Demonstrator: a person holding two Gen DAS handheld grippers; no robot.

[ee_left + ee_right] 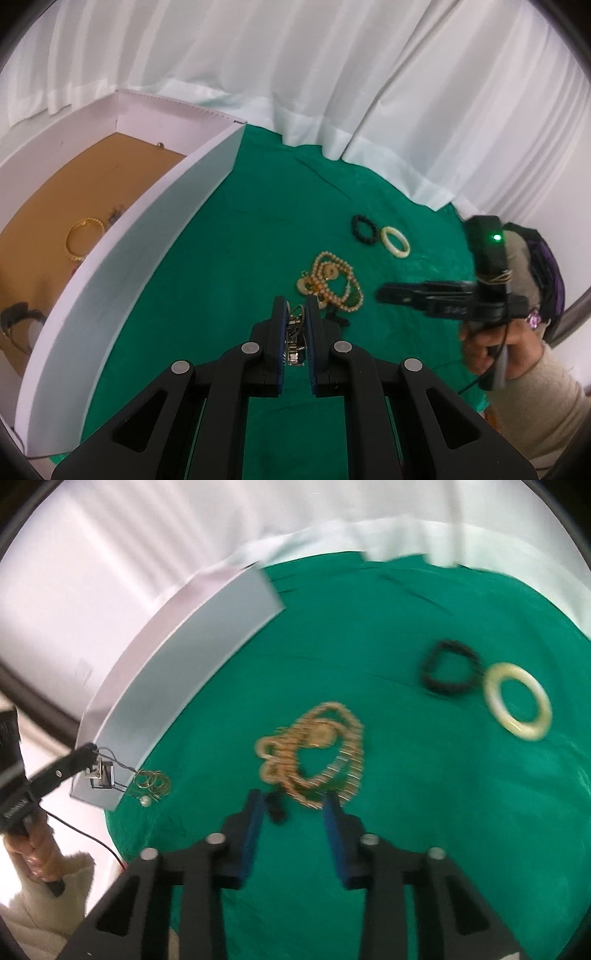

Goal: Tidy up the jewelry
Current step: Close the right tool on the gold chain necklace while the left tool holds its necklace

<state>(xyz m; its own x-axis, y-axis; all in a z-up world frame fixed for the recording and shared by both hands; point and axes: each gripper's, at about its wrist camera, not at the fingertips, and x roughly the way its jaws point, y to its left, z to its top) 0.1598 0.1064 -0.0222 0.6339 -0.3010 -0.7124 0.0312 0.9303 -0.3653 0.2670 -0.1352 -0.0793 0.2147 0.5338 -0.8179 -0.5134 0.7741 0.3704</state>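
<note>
Right wrist view is motion-blurred, so detail on the gold bead necklace pile (314, 746) is soft. Right gripper (293, 805) jaws stand partly apart, nothing between the pads; the pile lies just ahead of its tips, with a small dark piece (276, 806) I can't identify by the left finger. Left gripper (295, 314) is clamped on a small metal clasp piece (295, 339) with thin chains and rings hanging from it, mostly hidden between the pads. White box (122, 280) wall sits close on its left, cut off at frame edge. Black bracelet (448, 672) and cream bangle (517, 701) lie further ahead-right on open green cloth (406, 812).
</note>
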